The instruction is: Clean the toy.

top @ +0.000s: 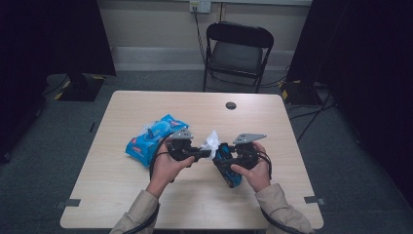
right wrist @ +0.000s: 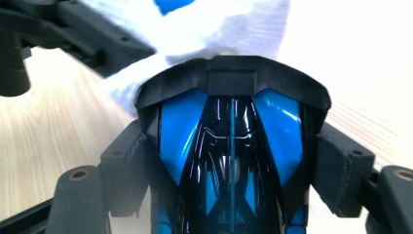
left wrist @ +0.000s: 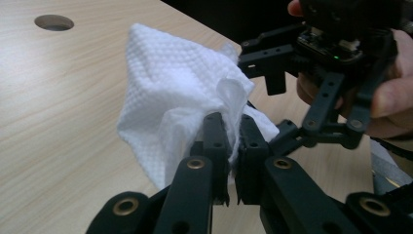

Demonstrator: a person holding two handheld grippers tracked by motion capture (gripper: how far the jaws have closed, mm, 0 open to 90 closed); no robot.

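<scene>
1. Left gripper point(top: 203, 154) is seen in the high view near the middle of the tabletop point(top: 122, 195), held in the person's left hand point(top: 168, 165) and pointed toward the right gripper point(top: 228, 157).
2. A white wipe point(left wrist: 170, 97) is pinched between the left gripper's point(left wrist: 233, 146) nearly closed jaws in the left gripper view, and its textured sheet is bunched above them.
3. A blue and black toy car point(right wrist: 231, 161) is clamped between the right gripper's point(right wrist: 233, 180) jaws in the right gripper view, pressed at both of its sides.
4. The wipe point(top: 212, 141) is held against the end of the toy car point(top: 229, 168) in the high view, above the tabletop and between the two grippers.
5. In the right gripper view, the wipe point(right wrist: 204, 34) is seen just beyond the car's black spoiler, touching it.
6. A blue wipes packet point(top: 153, 139) is seen lying on the tabletop just left of the left hand.
7. The right gripper is grasped by the right hand point(top: 255, 170).
8. A black folding chair point(top: 236, 51) is seen on the floor beyond the far edge of the tabletop.
</scene>
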